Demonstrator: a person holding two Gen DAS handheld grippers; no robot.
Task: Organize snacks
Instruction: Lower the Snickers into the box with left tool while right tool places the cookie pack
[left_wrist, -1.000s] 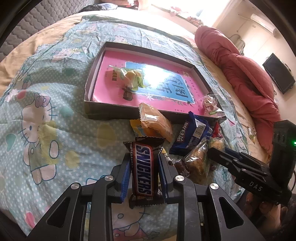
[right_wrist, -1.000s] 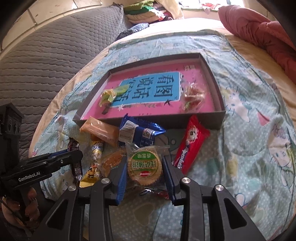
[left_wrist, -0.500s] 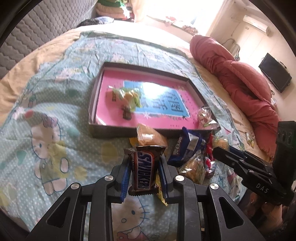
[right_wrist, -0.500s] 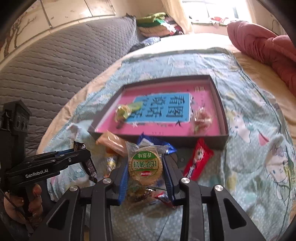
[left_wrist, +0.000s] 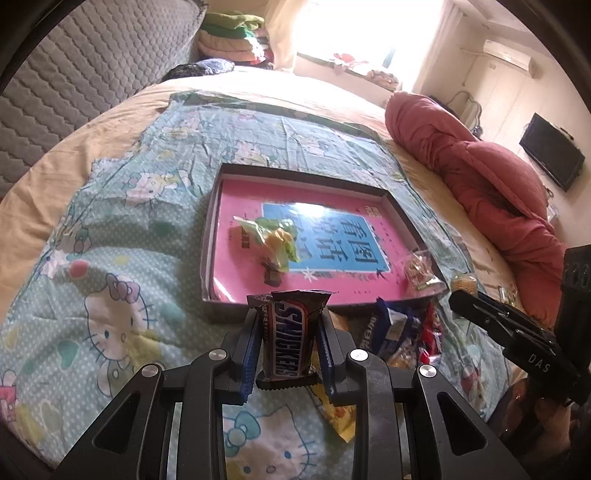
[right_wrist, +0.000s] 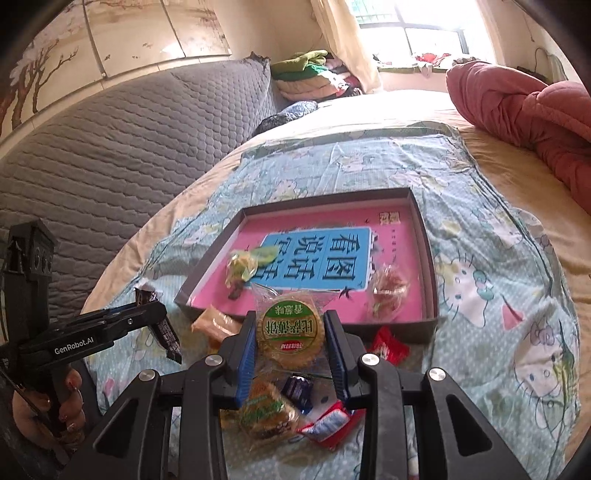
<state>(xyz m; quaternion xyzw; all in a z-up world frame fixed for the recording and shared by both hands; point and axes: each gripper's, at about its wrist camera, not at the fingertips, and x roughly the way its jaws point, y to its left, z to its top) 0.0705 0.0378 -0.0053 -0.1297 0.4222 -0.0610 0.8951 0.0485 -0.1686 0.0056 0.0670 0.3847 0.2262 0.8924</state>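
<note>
I have a Snickers bar (left_wrist: 286, 339) clamped upright between the blue pads of my left hand-held gripper (left_wrist: 287, 349), lifted clear of the bed, with its top edge in front of the near wall of the box. My right hand-held gripper (right_wrist: 291, 341) is clenched on a round biscuit in a clear wrapper (right_wrist: 289, 334), green label facing me, also raised off the bedding. Below it the loose snack pile (right_wrist: 291, 410) lies on the Hello Kitty sheet (right_wrist: 498, 280) toward the near edge of the bed: a second wrapped biscuit, a small blue packet, a red and white one, an orange packet (right_wrist: 214, 325) just beside the box's near left corner, and a red packet (right_wrist: 388, 347) touching the box's near wall. The shallow box (left_wrist: 210, 236) sits on the sheet around the middle of the bed, its pink and blue printed bottom showing. Inside it a yellow-green candy bundle (left_wrist: 273, 242) lies toward the left and a clear bag of sweets (right_wrist: 388, 291) rests in the near right corner. A rolled red quilt (left_wrist: 480, 177) lies along the bed's right edge, and a grey quilted headboard (right_wrist: 110, 147) runs along the left
</note>
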